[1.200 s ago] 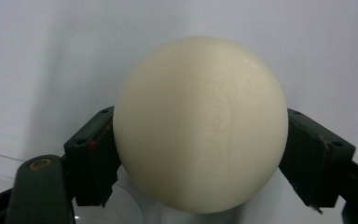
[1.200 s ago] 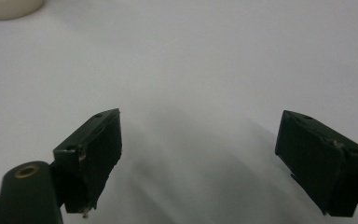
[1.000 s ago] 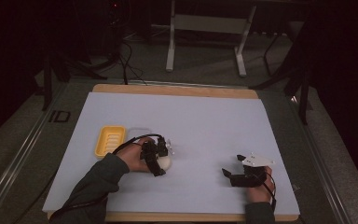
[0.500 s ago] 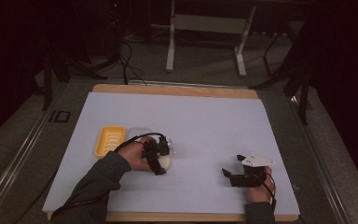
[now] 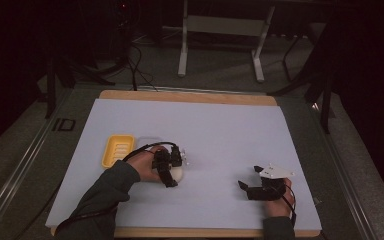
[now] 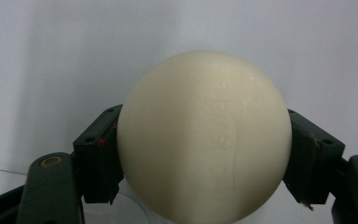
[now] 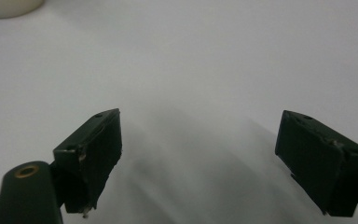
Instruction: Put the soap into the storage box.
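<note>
Cream soap bar [image 6: 204, 135] — clamped in left tongs [image 6: 205, 154] — right tongs [image 7: 214, 163] wide apart.

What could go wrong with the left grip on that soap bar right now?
The left gripper pinches the smooth, rounded cream soap bar only at its sides, so it might squirt out. The yellow soap dish sits close beside that hand and could get nudged. The right gripper is open and apart, unable to catch it.

The room is dark. A wooden table [image 5: 190, 96] has a pale sheet [image 5: 220, 135] on top. Behind it, on the grey floor [image 5: 220, 75], stand white metal legs [image 5: 182, 47] and black cables [image 5: 135, 60].
</note>
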{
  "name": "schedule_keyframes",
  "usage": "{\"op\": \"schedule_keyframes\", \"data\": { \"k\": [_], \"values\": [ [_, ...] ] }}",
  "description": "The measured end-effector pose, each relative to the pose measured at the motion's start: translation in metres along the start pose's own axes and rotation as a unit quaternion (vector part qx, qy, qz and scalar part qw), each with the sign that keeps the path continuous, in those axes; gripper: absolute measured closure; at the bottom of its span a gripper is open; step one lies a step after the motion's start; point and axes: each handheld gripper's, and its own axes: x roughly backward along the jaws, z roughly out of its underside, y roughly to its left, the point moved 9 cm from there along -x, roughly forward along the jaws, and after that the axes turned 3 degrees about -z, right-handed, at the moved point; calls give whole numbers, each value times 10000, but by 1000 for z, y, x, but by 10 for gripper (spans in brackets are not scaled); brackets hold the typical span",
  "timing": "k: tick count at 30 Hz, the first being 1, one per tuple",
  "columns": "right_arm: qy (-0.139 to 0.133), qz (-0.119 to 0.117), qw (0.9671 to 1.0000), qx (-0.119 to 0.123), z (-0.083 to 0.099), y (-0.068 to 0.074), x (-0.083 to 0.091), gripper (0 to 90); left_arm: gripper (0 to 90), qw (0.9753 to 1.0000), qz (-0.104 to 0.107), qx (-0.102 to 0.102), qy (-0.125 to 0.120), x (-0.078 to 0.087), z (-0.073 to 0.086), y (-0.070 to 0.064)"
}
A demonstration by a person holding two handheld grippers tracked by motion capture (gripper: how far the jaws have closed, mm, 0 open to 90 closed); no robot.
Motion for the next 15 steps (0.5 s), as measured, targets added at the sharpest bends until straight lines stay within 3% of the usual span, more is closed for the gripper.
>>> {"op": "schedule_keyframes", "data": {
  "k": [15],
  "values": [
    [6, -1, 10000, 5, 0, 0, 0, 143, 258, 10000, -74, -2, 47, 4, 6, 4]
  ]
}}
